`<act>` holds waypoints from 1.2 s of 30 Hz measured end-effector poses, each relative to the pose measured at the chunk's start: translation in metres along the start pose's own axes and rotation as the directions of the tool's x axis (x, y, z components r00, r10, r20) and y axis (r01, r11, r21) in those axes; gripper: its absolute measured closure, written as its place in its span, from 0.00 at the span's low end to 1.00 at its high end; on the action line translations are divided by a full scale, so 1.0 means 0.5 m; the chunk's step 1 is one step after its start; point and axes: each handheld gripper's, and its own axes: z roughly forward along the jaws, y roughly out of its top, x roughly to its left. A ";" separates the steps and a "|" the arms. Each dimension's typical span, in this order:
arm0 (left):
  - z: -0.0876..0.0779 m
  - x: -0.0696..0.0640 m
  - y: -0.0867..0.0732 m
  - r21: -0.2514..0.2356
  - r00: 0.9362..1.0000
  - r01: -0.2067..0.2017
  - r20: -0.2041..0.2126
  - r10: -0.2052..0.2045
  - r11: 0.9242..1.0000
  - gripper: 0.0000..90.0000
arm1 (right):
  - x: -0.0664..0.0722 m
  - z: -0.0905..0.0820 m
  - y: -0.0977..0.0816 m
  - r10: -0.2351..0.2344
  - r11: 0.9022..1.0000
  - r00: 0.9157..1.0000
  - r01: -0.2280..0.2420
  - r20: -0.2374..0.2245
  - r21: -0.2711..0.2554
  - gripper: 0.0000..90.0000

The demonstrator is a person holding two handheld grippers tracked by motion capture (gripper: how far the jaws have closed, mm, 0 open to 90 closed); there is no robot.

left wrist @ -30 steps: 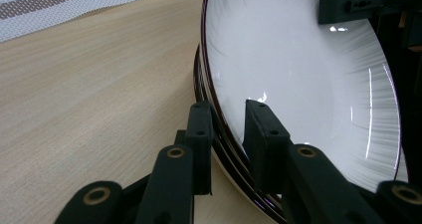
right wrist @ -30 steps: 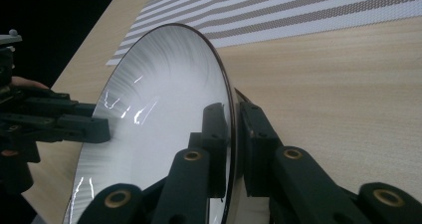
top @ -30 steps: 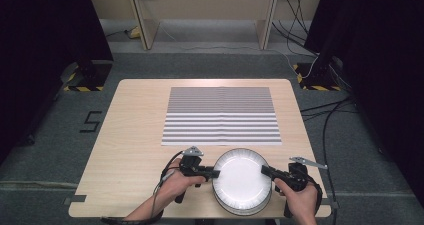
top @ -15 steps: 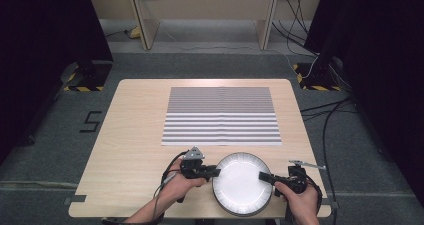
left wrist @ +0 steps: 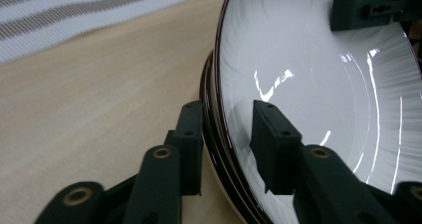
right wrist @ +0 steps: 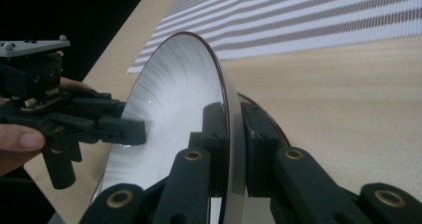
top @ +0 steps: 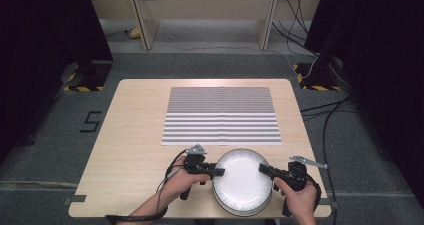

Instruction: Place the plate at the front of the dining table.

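A: High view first: a white round ribbed plate with a dark rim sits at the near edge of the pale wooden tabletop, on top of at least one more plate of the same kind. The person's left gripper is at its left rim and the right gripper at its right rim.

B: What do the fingers of the left one do?

A: Left gripper view shows its two black fingers straddling the rim of the stack, one inside the top plate, one outside by the dark rims. There is a clear gap on both sides, so they are apart and press on nothing. They have just been opening, with the rim between them.

B: And the right one?

A: Right gripper view: its fingers are clamped on the edge of the top plate, one on each face. That plate is tilted, its right edge lifted off the rim of the plate below. The left gripper and the hand that holds it show across the plate.

B: Anything else on the tabletop?

A: A grey-and-white striped rectangular mat lies flat farther back, just beyond the plates and apart from them.
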 end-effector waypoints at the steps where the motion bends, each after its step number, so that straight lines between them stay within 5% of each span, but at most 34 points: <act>1: 0.000 0.001 0.004 -0.006 1.000 -0.004 -0.002 0.004 1.000 0.77 | 0.001 0.001 0.001 -0.007 1.000 1.000 0.007 0.002 -0.008 0.91; 13: -0.012 0.009 0.012 -0.051 0.999 0.049 0.024 -0.048 0.997 0.93 | 0.007 0.002 0.002 -0.039 0.998 0.999 0.039 0.007 -0.044 0.91; 17: -0.014 0.010 0.014 -0.067 0.998 0.054 0.021 -0.053 0.996 0.94 | 0.007 0.002 0.004 -0.032 0.998 0.999 0.032 0.004 -0.050 0.91; 20: -0.012 0.016 0.010 -0.091 0.995 0.097 0.038 -0.094 0.991 0.93 | 0.009 0.001 0.008 0.000 0.999 1.000 -0.001 -0.006 -0.047 0.90; 28: 0.006 0.020 0.011 -0.081 0.995 0.094 0.054 -0.090 0.992 0.88 | 0.010 0.004 0.018 -0.003 0.999 1.000 0.004 0.012 -0.039 0.91; 36: -0.014 0.016 0.020 -0.082 0.997 0.073 0.042 -0.070 0.994 0.93 | 0.012 0.010 0.021 -0.043 0.998 0.999 0.044 0.011 -0.046 0.90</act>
